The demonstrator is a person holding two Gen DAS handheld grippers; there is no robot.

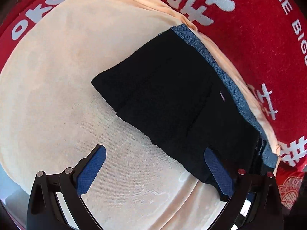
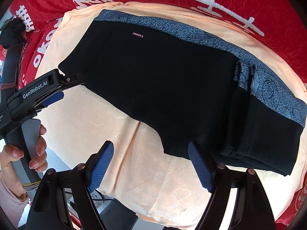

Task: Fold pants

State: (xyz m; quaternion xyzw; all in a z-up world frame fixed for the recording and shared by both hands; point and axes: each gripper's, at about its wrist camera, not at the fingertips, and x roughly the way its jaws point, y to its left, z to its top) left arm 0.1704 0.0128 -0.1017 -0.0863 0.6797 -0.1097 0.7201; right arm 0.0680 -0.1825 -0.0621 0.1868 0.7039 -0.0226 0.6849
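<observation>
On a peach blanket [image 2: 80,126] spread over a red cloth [image 2: 268,3] with white lettering, folded black pants [image 2: 157,84] lie atop a blue patterned garment [image 2: 264,76]. Both tongs stand wide apart, empty: the left gripper [image 1: 155,169] hovers at the pants' near edge, its right finger [image 1: 218,170] over the black fabric; the right gripper [image 2: 151,167] straddles the near hem. Only the right wrist view shows a person's hand [image 2: 36,147] on the left gripper's handle and a small "FASHION" label [image 2: 137,35].
</observation>
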